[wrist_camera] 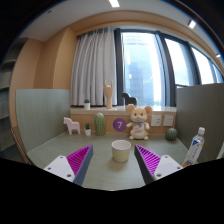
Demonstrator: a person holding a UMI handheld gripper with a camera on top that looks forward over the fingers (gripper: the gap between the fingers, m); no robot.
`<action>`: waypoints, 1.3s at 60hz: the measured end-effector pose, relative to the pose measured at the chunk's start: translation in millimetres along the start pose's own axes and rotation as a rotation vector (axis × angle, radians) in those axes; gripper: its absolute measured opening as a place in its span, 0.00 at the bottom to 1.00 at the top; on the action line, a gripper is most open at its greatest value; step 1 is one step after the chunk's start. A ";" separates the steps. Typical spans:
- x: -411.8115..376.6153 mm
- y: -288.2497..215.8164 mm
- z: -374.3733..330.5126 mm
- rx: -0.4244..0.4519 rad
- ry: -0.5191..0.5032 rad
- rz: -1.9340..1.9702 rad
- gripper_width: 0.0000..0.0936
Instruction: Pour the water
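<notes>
A pale cream cup point(121, 150) stands upright on the grey-green table point(100, 172), just ahead of my fingers and in line with the gap between them. A clear water bottle point(195, 146) with a blue label stands at the right, beyond my right finger. My gripper point(112, 162) is open and empty; the purple pads point(74, 161) of both fingers show wide apart at either side of the cup, short of it.
Along the back of the table stand a white toy animal point(71, 125), a green bottle point(99, 123), a purple round object point(119, 125), a plush toy point(139, 121) and a green ball point(171, 133). Grey partitions point(42, 112) flank the table; windows and a curtain lie behind.
</notes>
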State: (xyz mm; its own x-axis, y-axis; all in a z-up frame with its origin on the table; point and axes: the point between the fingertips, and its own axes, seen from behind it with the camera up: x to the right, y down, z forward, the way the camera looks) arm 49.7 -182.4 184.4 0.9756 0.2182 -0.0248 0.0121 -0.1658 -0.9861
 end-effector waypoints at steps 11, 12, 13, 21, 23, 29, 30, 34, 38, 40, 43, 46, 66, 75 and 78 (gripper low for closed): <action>57.2 38.5 -18.7 -0.003 0.053 -0.001 0.90; 61.4 38.1 -17.1 -0.005 0.066 0.000 0.90; 72.1 46.9 -21.2 -0.005 0.078 -0.002 0.90; 144.7 73.9 -42.6 -0.014 0.196 0.012 0.90; 161.2 77.3 -47.6 -0.015 0.219 0.015 0.90; 211.6 78.9 -59.8 -0.003 0.304 0.004 0.90; 219.8 78.5 -61.6 -0.003 0.319 0.001 0.90; 249.5 78.3 -64.0 -0.007 0.376 0.000 0.90; 271.8 76.8 -62.4 -0.007 0.408 0.015 0.88; 281.2 75.2 -60.7 -0.006 0.417 0.027 0.88; 291.7 74.6 -52.7 -0.009 0.415 0.047 0.88; 299.8 76.0 -43.4 -0.018 0.407 0.065 0.88; 343.1 65.3 5.3 -0.002 0.412 0.048 0.71; 339.0 62.1 9.6 0.030 0.412 0.037 0.50; 340.0 60.6 8.0 0.037 0.420 0.028 0.45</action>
State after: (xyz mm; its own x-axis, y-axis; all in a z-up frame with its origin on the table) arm 380.3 -110.6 114.9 0.9801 -0.1983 0.0104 -0.0158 -0.1302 -0.9914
